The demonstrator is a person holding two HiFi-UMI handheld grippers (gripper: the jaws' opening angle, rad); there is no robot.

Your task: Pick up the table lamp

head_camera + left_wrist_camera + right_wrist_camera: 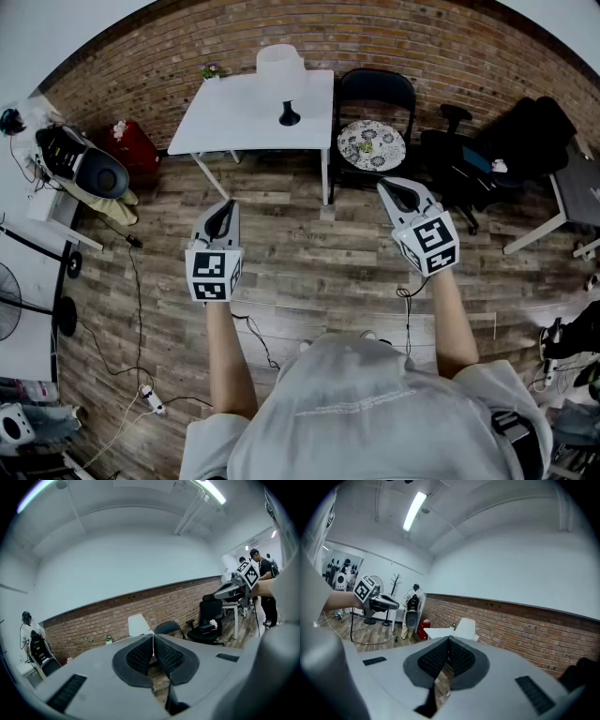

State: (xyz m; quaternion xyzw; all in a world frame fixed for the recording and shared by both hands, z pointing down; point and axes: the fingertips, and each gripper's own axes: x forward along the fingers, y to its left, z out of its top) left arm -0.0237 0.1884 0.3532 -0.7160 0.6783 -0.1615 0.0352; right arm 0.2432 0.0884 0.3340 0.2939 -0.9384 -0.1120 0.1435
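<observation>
The table lamp stands on a white table [234,122] by the brick wall, with a white shade [279,60] over a black base [290,116]. The shade also shows in the left gripper view [137,624] and the right gripper view [466,626], far beyond the jaws. My left gripper [221,217] [153,637] and right gripper [398,192] [449,639] are held up over the wooden floor, well short of the table. Both are shut, pads together, with nothing between them.
A black folding chair [375,94] with a round patterned cushion [371,144] stands right of the table. Beyond it is a black office chair [469,164]. A red box [131,145], a fan [9,305] and floor cables [136,281] lie to the left. A small plant [213,70] sits on the table corner.
</observation>
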